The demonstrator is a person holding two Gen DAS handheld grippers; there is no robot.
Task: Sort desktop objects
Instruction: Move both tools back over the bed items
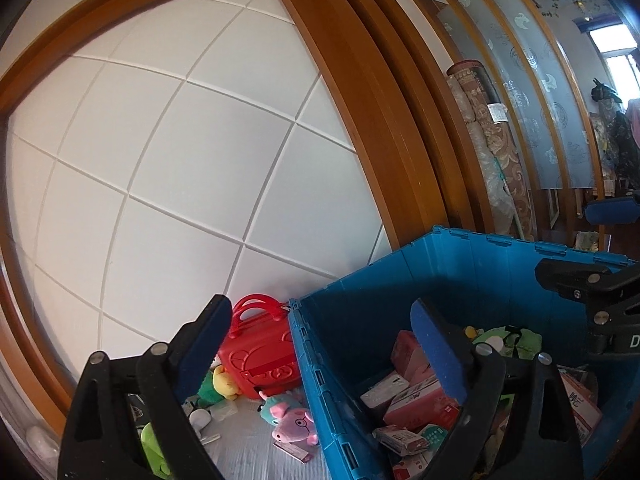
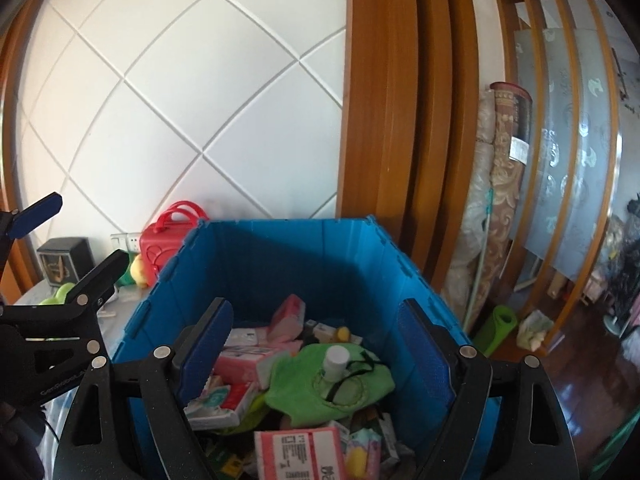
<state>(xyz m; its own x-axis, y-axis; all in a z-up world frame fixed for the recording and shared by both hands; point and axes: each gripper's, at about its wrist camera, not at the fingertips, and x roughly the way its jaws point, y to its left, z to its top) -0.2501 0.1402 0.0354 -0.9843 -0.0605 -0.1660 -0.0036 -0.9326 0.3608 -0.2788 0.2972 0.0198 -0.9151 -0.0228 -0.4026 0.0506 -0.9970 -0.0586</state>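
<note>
A blue crate (image 1: 472, 276) (image 2: 280, 252) holds several pink and white boxes (image 2: 244, 360), a green cloth (image 2: 320, 384) and a white bottle (image 2: 335, 360). My left gripper (image 1: 324, 344) is open and empty above the crate's left wall. My right gripper (image 2: 316, 340) is open and empty above the crate's inside. On the table left of the crate lie a red toy case (image 1: 260, 344) (image 2: 170, 236), a pink pig plush (image 1: 294, 420) and a yellow-green plush (image 1: 218, 386).
A white panelled wall with a wooden frame (image 1: 360, 120) stands behind the table. Rolled carpets (image 2: 500, 184) lean at the right. A black box (image 2: 66, 264) and a green item (image 2: 60, 294) sit at the table's left. A wall socket (image 2: 128, 242) is nearby.
</note>
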